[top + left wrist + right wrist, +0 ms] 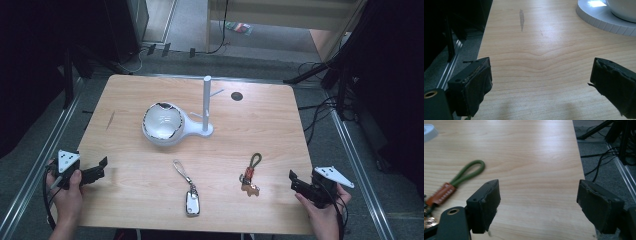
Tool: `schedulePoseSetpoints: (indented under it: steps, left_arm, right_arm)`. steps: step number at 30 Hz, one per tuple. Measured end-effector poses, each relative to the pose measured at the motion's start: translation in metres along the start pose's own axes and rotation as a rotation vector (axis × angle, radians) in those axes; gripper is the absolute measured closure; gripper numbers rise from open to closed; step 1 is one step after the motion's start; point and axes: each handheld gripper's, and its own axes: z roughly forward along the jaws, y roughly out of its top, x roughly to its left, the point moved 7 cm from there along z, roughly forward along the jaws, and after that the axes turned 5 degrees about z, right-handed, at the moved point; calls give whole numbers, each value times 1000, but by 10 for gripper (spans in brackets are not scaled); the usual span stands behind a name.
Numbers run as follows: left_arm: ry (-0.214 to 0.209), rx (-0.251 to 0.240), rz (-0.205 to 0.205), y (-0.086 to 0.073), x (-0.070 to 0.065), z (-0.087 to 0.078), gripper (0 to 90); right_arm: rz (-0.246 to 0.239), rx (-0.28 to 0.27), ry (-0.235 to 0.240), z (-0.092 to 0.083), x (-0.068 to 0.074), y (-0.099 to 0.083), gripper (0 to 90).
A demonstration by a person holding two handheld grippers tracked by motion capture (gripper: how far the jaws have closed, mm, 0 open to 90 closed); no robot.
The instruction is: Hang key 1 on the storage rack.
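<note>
We see the white stand (172, 127) with its bowl and post on the wooden table (270, 115). In front of it lie a silver keychain (191, 200) and a green-looped keychain (251, 172). The left gripper (102, 167) and right gripper (292, 180) rest at the table's side edges, both with jaws wide and holding nothing.

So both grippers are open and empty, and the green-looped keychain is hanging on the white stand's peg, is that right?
Not quite. Both the left gripper and right gripper are open and empty, but the green-looped keychain lies flat on the table, apart from the white stand, as the high view shows.
</note>
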Motion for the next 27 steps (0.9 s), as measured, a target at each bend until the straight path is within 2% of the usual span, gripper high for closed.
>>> schedulePoseSetpoints:
  steps: [2,4,5,8,9,13,17,24,27]
  left_arm:
    - [-1,0,-2,0,0,0,41]
    - [-1,0,-2,0,0,0,42]
    - [-2,1,-1,0,0,0,42]
    - [-2,0,-2,0,0,0,42]
    - [-2,-1,-3,0,0,0,42]
    - [-2,1,0,0,0,0,42]
    - [-3,1,-3,0,0,0,42]
    - [-5,1,-4,0,0,0,42]
    - [-7,-1,-4,0,0,0,42]
  right_arm:
    - [-16,20,-11,-2,10,11,186]
    - [-12,23,-10,-3,13,14,186]
    - [-6,38,-5,-3,21,20,186]
    - [2,45,-2,-4,26,26,186]
    - [20,51,7,-6,31,32,195]
    - [18,59,13,-6,36,37,197]
    - [23,107,12,-1,41,42,200]
    - [19,189,9,4,58,57,210]
    - [32,235,25,6,65,60,215]
